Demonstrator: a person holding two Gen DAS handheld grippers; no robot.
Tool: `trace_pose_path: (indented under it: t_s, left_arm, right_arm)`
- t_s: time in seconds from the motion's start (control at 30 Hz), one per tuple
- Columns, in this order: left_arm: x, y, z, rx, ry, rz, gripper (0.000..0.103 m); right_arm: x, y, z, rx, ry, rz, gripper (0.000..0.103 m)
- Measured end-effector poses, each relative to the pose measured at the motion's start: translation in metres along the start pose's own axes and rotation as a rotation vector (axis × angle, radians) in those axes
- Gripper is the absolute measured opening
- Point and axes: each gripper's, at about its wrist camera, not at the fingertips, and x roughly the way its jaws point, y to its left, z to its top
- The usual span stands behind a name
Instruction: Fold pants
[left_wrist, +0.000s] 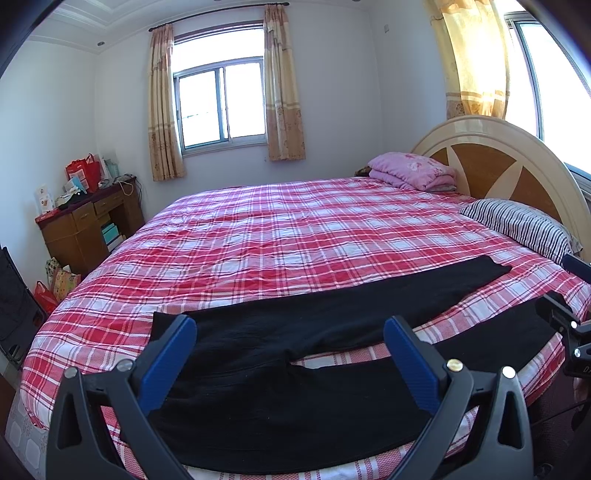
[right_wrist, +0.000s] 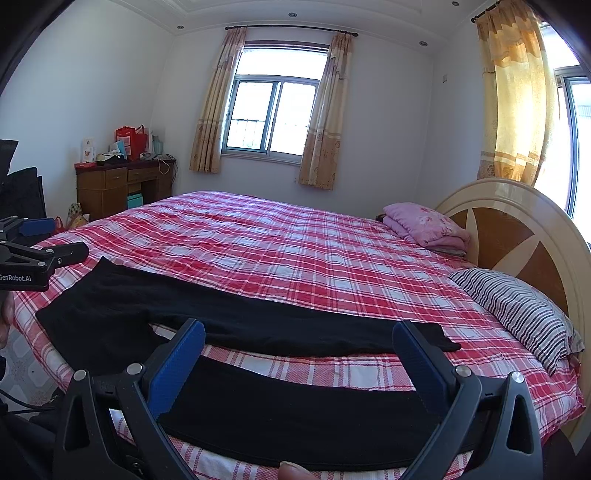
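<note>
Black pants (left_wrist: 280, 391) lie flat along the near edge of the bed, legs spread apart in a V. In the left wrist view my left gripper (left_wrist: 291, 332) is open and empty, hovering over the waist end. In the right wrist view the pants (right_wrist: 295, 413) show both legs, and my right gripper (right_wrist: 299, 332) is open and empty above the near leg, close to the cuffs. The right gripper also shows in the left wrist view (left_wrist: 569, 325), and the left gripper in the right wrist view (right_wrist: 40, 254).
The bed has a red plaid cover (left_wrist: 295, 229), a striped pillow (left_wrist: 524, 225) and a folded pink quilt (left_wrist: 413, 170) by the round headboard (left_wrist: 495, 155). A wooden desk (left_wrist: 85, 229) with bags stands at the far left wall.
</note>
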Motion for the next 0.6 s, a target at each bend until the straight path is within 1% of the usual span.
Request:
trace_pose_path:
  t_s: [0.6]
  left_arm:
    - [0.0071, -0.0005, -0.0044, -0.001, 0.021, 0.001, 0.103]
  right_arm:
    - [0.0063, 0.0032, -0.0056, 0.004, 0.023, -0.002, 0.102]
